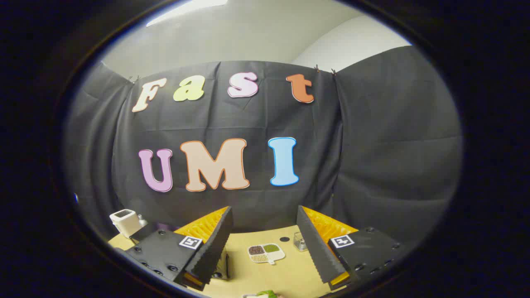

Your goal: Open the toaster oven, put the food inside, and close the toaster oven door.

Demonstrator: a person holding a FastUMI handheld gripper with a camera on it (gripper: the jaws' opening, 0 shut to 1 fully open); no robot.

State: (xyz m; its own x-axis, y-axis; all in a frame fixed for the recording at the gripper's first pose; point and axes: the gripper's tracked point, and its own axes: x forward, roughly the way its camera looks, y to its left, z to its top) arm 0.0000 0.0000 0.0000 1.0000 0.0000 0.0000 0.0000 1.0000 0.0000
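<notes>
Gripper view: hand-held gripper [263, 244] held raised above the bench [290, 275], pointing at the booth's cloth wall, fingers spread wide apart with nothing between them. Each finger mount carries a square black-and-white marker tag [190, 242]; no readable brand text on it. On the bench between and beyond the fingers lies a white divided dish [266, 253] with three compartments of brown, green and pale contents. A small clear container [299, 241] stands just beside the right finger. A white boxy appliance [125, 221], possibly the toaster oven, cannot tell, sits beyond the left finger. Green food [267, 293] lies at the near edge.
</notes>
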